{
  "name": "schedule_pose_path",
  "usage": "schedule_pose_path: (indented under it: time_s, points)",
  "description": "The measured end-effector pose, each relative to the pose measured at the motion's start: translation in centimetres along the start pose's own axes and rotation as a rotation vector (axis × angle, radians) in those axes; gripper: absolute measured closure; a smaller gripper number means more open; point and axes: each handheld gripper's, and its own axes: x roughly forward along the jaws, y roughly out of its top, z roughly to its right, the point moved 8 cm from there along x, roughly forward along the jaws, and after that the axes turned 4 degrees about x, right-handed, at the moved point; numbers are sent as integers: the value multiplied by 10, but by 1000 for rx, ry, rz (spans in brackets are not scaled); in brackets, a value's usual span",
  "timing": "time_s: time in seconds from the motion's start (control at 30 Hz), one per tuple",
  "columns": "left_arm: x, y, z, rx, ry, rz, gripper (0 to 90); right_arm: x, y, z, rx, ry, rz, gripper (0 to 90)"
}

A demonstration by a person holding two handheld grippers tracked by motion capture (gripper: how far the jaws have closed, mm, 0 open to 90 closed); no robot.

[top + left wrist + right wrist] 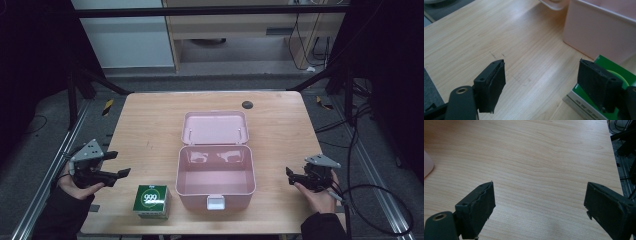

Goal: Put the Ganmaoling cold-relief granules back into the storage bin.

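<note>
The left gripper (120,165) hangs above the front left part of the bench (150,120), jaws apart with nothing between them. In the left gripper view the green box (621,75) lies partly behind the right-hand jaw, not inside the gap. The right gripper (291,176) is held over the front right edge of the bench, jaws wide and empty; the right gripper view shows bare wood between them.

The green box (152,201) rests flat near the front edge of the bench, left of centre, with a white ring and the figures 999 on its top face. Just beside it, toward the right, stands the pink case (215,170), base open and empty, lid (214,127) laid back toward the far edge, white latch (215,202) at the front.

Hazards, as a judgement: the left gripper is offset from the box, so a straight descent could land one jaw on the top face and skid or tip it. The box sits close to the front edge; a sideways nudge could push it off. The gap to the case wall is narrow, so the inner jaw may strike the case.

The bench is pale wood, with a dark round cap (247,104) near the far edge. Beyond it are grey floor, metal framing, cables and dim cabinets.
</note>
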Motion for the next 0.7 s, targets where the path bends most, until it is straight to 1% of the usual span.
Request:
schedule_pose_path:
  time_s: [0.13, 0.23, 0.3, 0.37, 0.4, 0.43, 0.5, 0.57, 0.7]
  points:
    - [0, 3, 8, 68, -54, -58, 203, 0, 0, 0, 1, 2, 2, 99]
    - [2, 5, 12, 104, -72, -111, 200, 0, 0, 0, -4, 3, 3, 95]
    - [2, 7, 14, 122, -85, -118, 197, 0, 0, 0, -4, 2, 1, 94]
    - [2, 9, 18, 140, -108, -123, 195, 0, 0, 1, -7, 2, 0, 92]
    - [2, 10, 20, 154, -116, -132, 194, 0, -1, 0, -7, 2, -3, 91]
    - [3, 10, 24, 177, -135, -149, 189, 0, -1, 0, -5, 2, -4, 90]
    - [3, 10, 28, 197, -154, -158, 178, 0, -1, 0, -4, 3, -4, 89]
    - [4, 10, 32, 219, -182, -178, 169, 0, 0, 0, -5, 6, 0, 88]
    - [6, 9, 40, 253, -205, -203, 150, 0, 0, 0, -9, 8, 1, 87]
